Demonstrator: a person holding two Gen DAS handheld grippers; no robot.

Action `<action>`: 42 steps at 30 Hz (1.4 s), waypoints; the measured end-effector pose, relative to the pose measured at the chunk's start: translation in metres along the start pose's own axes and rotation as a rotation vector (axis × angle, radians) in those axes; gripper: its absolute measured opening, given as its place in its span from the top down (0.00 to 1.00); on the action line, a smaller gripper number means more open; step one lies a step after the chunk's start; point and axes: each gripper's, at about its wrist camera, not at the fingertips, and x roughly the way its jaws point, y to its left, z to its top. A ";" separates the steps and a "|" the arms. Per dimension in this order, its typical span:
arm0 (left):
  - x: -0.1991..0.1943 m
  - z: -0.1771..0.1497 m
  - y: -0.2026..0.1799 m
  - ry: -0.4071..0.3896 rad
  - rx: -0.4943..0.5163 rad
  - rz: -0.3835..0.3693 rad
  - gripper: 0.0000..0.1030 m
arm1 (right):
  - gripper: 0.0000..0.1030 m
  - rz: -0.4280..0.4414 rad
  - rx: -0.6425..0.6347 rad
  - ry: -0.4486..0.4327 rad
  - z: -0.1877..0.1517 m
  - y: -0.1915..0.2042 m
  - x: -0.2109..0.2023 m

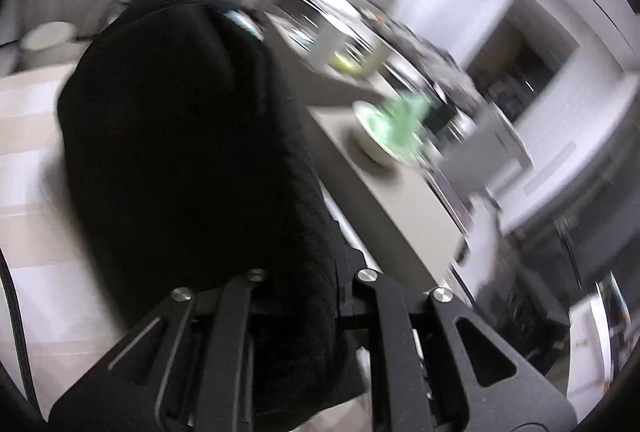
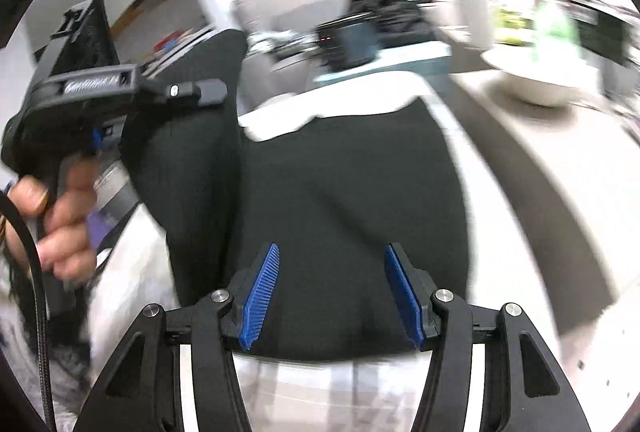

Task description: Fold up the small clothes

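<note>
Closest in the right wrist view, the right gripper (image 2: 331,296) has its blue pads (image 2: 260,296) spread apart with nothing pressed between them; they hang just above the black garment (image 2: 352,184). That cloth lies across a pale striped surface (image 2: 312,392), and one part of it rises to the left, where it is pinched in the tip of the left gripper (image 2: 200,92). A hand (image 2: 60,208) grips that tool's handle, with a black cable (image 2: 38,296) running down beside it.

In the left wrist view the left gripper (image 1: 308,272) is clenched on the black garment (image 1: 180,152), which hangs as a dark mass over its fingers and covers much of the picture.

Farther back on the light tabletop (image 2: 560,168) stands a white bowl (image 2: 540,80) holding something pale green (image 2: 554,28), too blurred to name. The same bowl (image 1: 372,140) and green contents (image 1: 404,112) show in the left wrist view. Beyond it a second container holds something yellow-green (image 2: 512,20), also blurred. Behind the garment sits a dark heap (image 2: 384,16) on a pale blue ledge (image 2: 400,60).
</note>
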 end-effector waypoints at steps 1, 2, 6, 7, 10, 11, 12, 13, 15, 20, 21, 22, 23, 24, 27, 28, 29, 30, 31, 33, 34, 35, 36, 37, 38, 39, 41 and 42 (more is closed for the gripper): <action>0.025 -0.005 -0.008 0.059 0.002 -0.024 0.86 | 0.45 -0.023 0.016 0.000 0.001 -0.009 -0.002; 0.036 -0.013 -0.017 0.103 -0.007 -0.039 0.79 | 0.45 -0.051 0.037 0.003 0.000 -0.021 -0.005; 0.058 -0.042 -0.013 0.199 -0.042 -0.070 0.53 | 0.45 -0.084 0.112 0.022 -0.006 -0.056 -0.009; 0.051 -0.046 -0.010 0.187 -0.046 -0.064 0.47 | 0.45 -0.067 0.127 0.021 -0.007 -0.061 -0.010; 0.027 -0.052 -0.005 0.138 -0.037 -0.060 0.35 | 0.45 0.010 0.158 0.020 -0.005 -0.070 -0.008; 0.015 -0.055 0.000 0.115 -0.031 -0.030 0.33 | 0.45 0.059 0.175 0.025 -0.004 -0.069 -0.006; 0.004 -0.059 0.004 0.096 -0.033 -0.001 0.32 | 0.45 0.099 0.191 0.025 0.001 -0.066 -0.003; -0.004 -0.061 0.012 0.076 -0.040 0.033 0.32 | 0.45 0.155 0.212 0.020 0.002 -0.066 -0.002; -0.009 -0.065 0.025 0.066 -0.064 0.071 0.32 | 0.45 0.210 0.223 0.025 0.005 -0.055 0.001; -0.012 -0.082 0.062 0.076 -0.147 0.158 0.32 | 0.41 0.181 0.166 0.089 0.006 -0.016 0.013; -0.012 -0.086 0.067 0.076 -0.150 0.170 0.32 | 0.36 0.164 0.153 0.104 0.005 -0.012 0.016; -0.015 -0.092 0.072 0.076 -0.150 0.184 0.32 | 0.35 0.146 0.141 0.126 0.006 -0.006 0.021; -0.013 -0.097 0.075 0.077 -0.147 0.193 0.32 | 0.35 0.144 0.133 0.141 0.008 -0.002 0.027; -0.012 -0.100 0.078 0.079 -0.147 0.197 0.32 | 0.35 0.136 0.125 0.154 0.010 0.002 0.031; 0.001 -0.104 0.078 0.076 -0.142 0.202 0.32 | 0.33 0.107 0.049 0.162 0.006 0.017 0.031; 0.002 -0.105 0.078 0.074 -0.141 0.201 0.32 | 0.33 0.075 0.033 0.156 0.005 0.018 0.034; 0.003 -0.107 0.077 0.072 -0.139 0.199 0.32 | 0.34 0.026 0.036 0.140 0.003 0.016 0.038; 0.003 -0.107 0.077 0.070 -0.138 0.200 0.32 | 0.51 -0.012 0.051 0.131 0.002 0.012 0.043; 0.002 -0.109 0.078 0.068 -0.139 0.198 0.32 | 0.83 -0.047 0.081 0.140 0.002 0.004 0.050; 0.000 -0.111 0.080 0.065 -0.144 0.191 0.32 | 0.86 0.020 0.164 0.113 0.003 -0.009 0.046; -0.003 -0.112 0.081 0.060 -0.149 0.189 0.32 | 0.86 0.103 0.190 0.052 0.005 -0.014 0.037; -0.005 -0.113 0.081 0.057 -0.152 0.190 0.32 | 0.86 0.128 0.205 0.024 0.005 -0.018 0.029; -0.007 -0.114 0.082 0.055 -0.155 0.191 0.32 | 0.86 0.129 0.223 0.025 0.002 -0.024 0.027; -0.007 -0.115 0.085 0.055 -0.160 0.195 0.32 | 0.85 0.117 0.243 0.043 -0.002 -0.032 0.029; -0.007 -0.116 0.089 0.059 -0.166 0.206 0.32 | 0.83 0.069 0.264 0.089 -0.008 -0.041 0.035; -0.007 -0.117 0.093 0.066 -0.175 0.217 0.32 | 0.79 0.029 0.285 0.138 -0.013 -0.050 0.040; -0.005 -0.120 0.101 0.081 -0.201 0.227 0.32 | 0.76 0.045 0.312 0.142 -0.017 -0.057 0.036; -0.005 -0.121 0.104 0.085 -0.208 0.232 0.32 | 0.70 0.025 0.294 0.130 -0.015 -0.055 0.030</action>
